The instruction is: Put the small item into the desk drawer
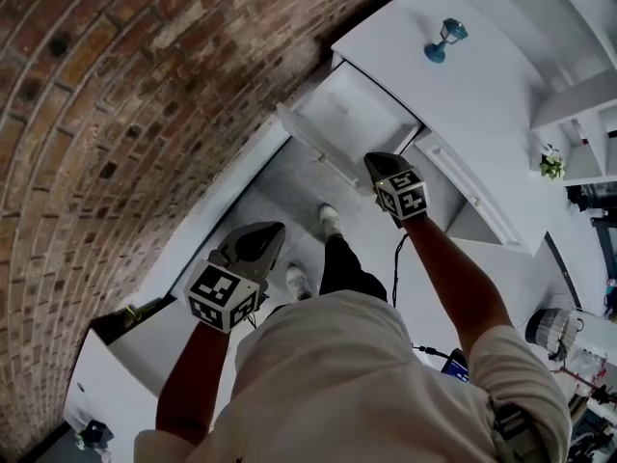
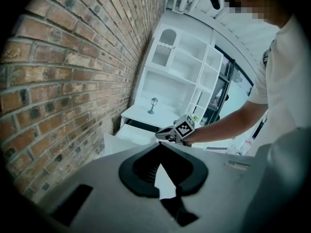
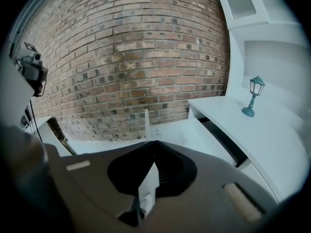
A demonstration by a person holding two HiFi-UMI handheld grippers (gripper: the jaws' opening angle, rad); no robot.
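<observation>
Both tongs are closed. We see the left tongs (image 2: 159,144) with their dark jaws met at the tips and nothing gripped. They are held back on our left side above the grey floor (image 1: 284,191). The right tongs (image 3: 154,142) are likewise pinched fully together and empty. They reach forward and hang just at the front edge of the open white desk drawer (image 1: 359,123). That drawer is pulled out from under the white desk top (image 1: 482,95), close to the red brick wall (image 1: 145,95). A small teal lamp-post figurine (image 1: 445,39) stands upright on the desk top, well apart from the drawer. The small item we cannot pick out with certainty. It sits between neither pair of jaws. The drawer's white bottom shows only a faint pale mark (image 1: 339,104), too small for us to tell what it is.
</observation>
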